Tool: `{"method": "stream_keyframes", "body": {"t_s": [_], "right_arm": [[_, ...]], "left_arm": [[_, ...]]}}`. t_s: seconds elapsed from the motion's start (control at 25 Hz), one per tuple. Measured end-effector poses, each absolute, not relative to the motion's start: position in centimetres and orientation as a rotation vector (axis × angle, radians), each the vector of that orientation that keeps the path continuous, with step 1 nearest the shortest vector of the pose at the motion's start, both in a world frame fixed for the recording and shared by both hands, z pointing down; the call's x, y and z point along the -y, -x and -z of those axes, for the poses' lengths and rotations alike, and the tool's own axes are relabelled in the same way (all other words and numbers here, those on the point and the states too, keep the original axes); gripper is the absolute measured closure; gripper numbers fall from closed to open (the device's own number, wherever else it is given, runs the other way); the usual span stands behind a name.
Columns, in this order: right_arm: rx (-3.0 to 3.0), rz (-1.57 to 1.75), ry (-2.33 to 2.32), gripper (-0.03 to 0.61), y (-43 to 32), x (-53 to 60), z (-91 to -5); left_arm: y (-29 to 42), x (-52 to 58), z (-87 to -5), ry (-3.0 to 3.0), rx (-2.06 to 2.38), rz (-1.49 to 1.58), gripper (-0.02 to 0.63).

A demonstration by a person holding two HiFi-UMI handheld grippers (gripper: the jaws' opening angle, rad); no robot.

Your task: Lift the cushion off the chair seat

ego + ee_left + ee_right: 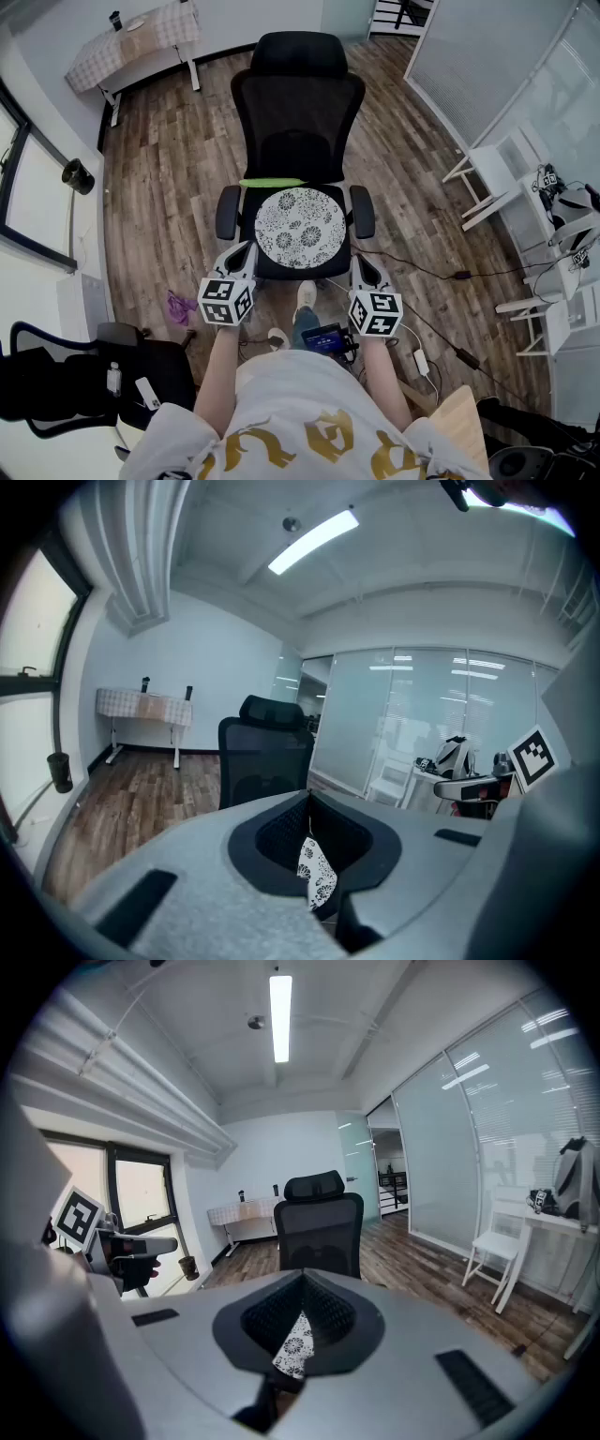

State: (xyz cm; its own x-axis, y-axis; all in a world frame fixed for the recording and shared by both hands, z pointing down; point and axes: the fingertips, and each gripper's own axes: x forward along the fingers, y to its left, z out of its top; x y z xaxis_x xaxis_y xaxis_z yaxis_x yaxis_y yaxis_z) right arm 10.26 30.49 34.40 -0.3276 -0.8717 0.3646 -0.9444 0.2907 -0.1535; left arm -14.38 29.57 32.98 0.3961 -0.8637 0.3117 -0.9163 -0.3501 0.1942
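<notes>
A round white cushion (301, 230) with a dark floral print lies flat on the seat of a black mesh office chair (298, 103). My left gripper (246, 253) hovers at the seat's front left corner and my right gripper (361, 266) at the front right corner. Both are shut with nothing in them and stay clear of the cushion. In the left gripper view the jaws (309, 797) meet in a point, and a sliver of the cushion (317, 874) shows below them. The right gripper view shows the same: closed jaws (302, 1275) above a strip of cushion (295, 1346).
A green strip (272, 182) lies at the back of the seat. Armrests (228, 211) flank the cushion. Cables (441, 277) run over the wood floor at right, near white folding chairs (497, 173). A cloth-covered table (141, 37) stands far left; another black chair (56, 384) is near left.
</notes>
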Motion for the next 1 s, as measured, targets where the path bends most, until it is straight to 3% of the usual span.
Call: {"method": "stream_keyframes", "body": {"t_s": [1.0], "right_arm": [[2.477,-0.682,-1.588,0.568,-6.6,-25.8,-34.9]], "left_arm": [[16.5,-25.3,-35.7,-2.314,1.448,-0.253,0.604]]}}
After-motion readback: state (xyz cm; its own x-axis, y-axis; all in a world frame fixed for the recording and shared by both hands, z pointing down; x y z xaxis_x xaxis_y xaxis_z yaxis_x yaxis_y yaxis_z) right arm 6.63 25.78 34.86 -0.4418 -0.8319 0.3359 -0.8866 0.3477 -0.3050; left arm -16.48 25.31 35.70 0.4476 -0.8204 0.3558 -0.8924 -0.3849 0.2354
